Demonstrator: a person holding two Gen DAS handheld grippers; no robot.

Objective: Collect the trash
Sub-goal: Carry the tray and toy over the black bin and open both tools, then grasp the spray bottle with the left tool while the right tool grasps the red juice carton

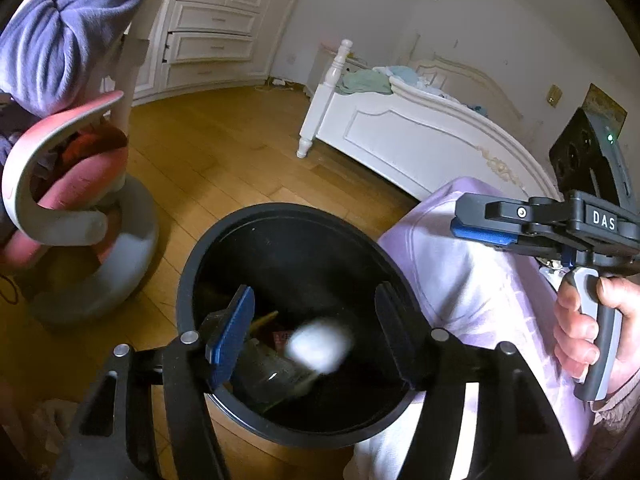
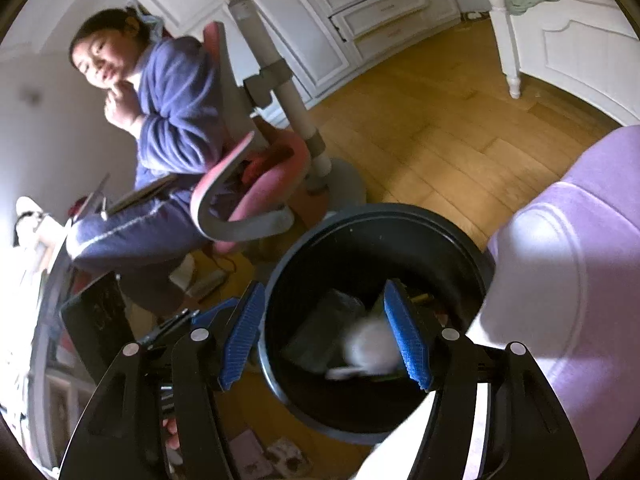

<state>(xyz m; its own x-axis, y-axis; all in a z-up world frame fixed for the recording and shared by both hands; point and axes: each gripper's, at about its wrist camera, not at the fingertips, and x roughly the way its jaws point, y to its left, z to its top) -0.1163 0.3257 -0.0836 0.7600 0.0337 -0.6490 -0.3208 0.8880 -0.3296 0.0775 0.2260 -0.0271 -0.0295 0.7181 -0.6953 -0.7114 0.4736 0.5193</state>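
Observation:
A black round trash bin (image 1: 280,210) stands on the wood floor, and both grippers hover over its mouth. My left gripper (image 1: 316,296) is open, its blue pad (image 1: 230,340) well apart from the other finger. A blurred white wad (image 1: 320,344) lies in the gap below, touching neither finger, over other trash that includes a clear container (image 1: 268,376). In the right wrist view my right gripper (image 2: 325,288) is open above the bin (image 2: 380,210), with a blurred white wad (image 2: 372,348) beside its right pad (image 2: 406,336). The right gripper (image 1: 456,220) also shows at the right, held by a hand (image 1: 580,328).
A pink and grey swivel chair (image 2: 256,184) with a seated person in a blue robe (image 2: 176,108) stands left of the bin. A lilac padded cover (image 2: 568,260) crowds the bin's right side. A white bed (image 1: 400,136) and white drawers (image 1: 212,40) line the far side.

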